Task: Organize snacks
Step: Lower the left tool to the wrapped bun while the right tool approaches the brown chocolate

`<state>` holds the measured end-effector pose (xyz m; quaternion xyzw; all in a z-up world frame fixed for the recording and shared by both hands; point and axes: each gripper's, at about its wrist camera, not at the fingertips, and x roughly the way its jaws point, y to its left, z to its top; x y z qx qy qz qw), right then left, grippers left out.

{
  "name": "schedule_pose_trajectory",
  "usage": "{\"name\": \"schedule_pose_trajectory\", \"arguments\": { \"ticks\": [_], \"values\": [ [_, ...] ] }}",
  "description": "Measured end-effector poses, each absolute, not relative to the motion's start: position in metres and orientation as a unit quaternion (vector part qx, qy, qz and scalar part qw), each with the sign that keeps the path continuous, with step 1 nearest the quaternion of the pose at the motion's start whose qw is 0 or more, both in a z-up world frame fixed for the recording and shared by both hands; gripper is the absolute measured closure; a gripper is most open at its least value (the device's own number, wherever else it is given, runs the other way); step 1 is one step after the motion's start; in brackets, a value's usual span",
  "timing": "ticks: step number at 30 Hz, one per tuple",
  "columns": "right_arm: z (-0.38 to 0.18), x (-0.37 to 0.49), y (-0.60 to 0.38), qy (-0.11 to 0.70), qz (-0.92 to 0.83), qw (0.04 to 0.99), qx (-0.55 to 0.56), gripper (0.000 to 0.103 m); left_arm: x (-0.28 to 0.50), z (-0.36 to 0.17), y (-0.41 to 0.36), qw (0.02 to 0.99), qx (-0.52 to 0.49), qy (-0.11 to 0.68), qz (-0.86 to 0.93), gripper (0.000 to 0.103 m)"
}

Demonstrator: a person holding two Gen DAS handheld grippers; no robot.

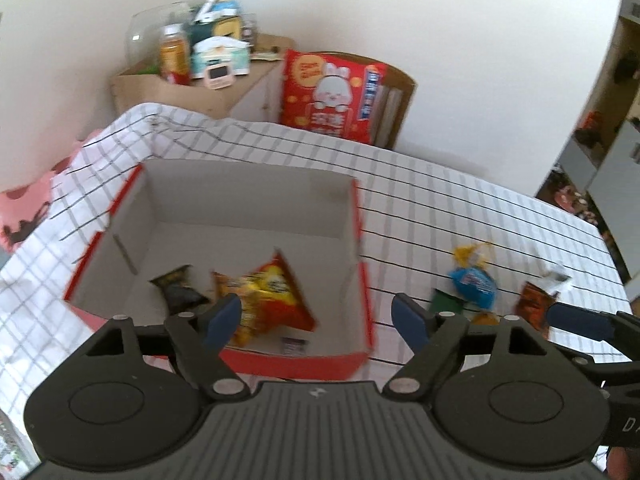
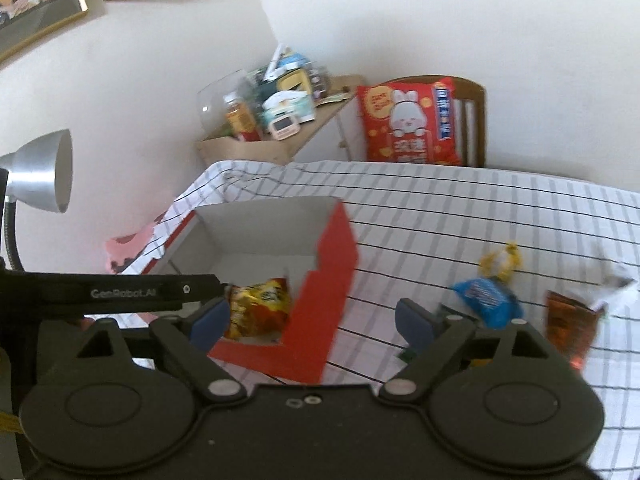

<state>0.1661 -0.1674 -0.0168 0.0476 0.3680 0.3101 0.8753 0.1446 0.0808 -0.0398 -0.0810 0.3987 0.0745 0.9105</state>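
Two handheld grippers hang over a table draped in a checked tablecloth (image 1: 460, 216). The left gripper (image 1: 318, 318) has its blue-padded fingers spread wide with nothing between them, above the near wall of a red cardboard box (image 1: 356, 248) with a white inside. The right gripper (image 2: 312, 322) is likewise spread and empty, over the box's near right corner. In the left wrist view, one blue finger of the right gripper pokes in at the right edge.

In the box lie an orange-and-yellow snack bag (image 1: 272, 296), a small black packet (image 1: 178, 290) beside it and a small purple item against the near wall, too blurred to name; the left finger hides part of the bag.

Right of the box, on the cloth, lie a blue wrapped snack (image 2: 486, 300), a yellow-wrapped candy (image 2: 502, 260) just behind it, a reddish-brown packet (image 2: 570, 324) with a white torn wrapper at its top, and a dark green packet (image 1: 444, 300) half hidden behind the gripper. Motion blur makes labels unreadable.

Behind the table, a red rabbit-print bag (image 2: 408, 120) rests on a wooden chair (image 2: 474, 120).
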Motion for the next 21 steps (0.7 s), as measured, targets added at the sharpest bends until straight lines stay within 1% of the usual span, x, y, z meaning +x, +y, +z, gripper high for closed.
{"name": "schedule_pose_trajectory", "arguments": {
  "ticks": [2,5,7,9,21],
  "values": [
    [-0.018,0.163,-0.183,0.366,0.300,0.879,0.046,0.013,0.144,-0.041,0.068,0.911,-0.082,0.399,0.058,0.018],
    [-0.023,0.157,-0.204,0.367,0.290,0.883,0.044,0.013,0.146,-0.046,0.048,0.912,-0.083,0.401,0.035,0.012],
    [-0.026,0.153,-0.218,0.368,0.283,0.885,0.039,0.013,0.149,-0.050,0.033,0.912,-0.080,0.402,0.022,0.005],
    [-0.030,0.150,-0.230,0.369,0.278,0.886,0.036,0.013,0.152,-0.055,0.021,0.912,-0.076,0.404,0.010,0.003],
    [-0.069,0.154,-0.300,0.392,0.219,0.893,0.009,0.013,0.180,-0.096,-0.055,0.902,-0.019,0.429,-0.046,0.002]
  ]
}}
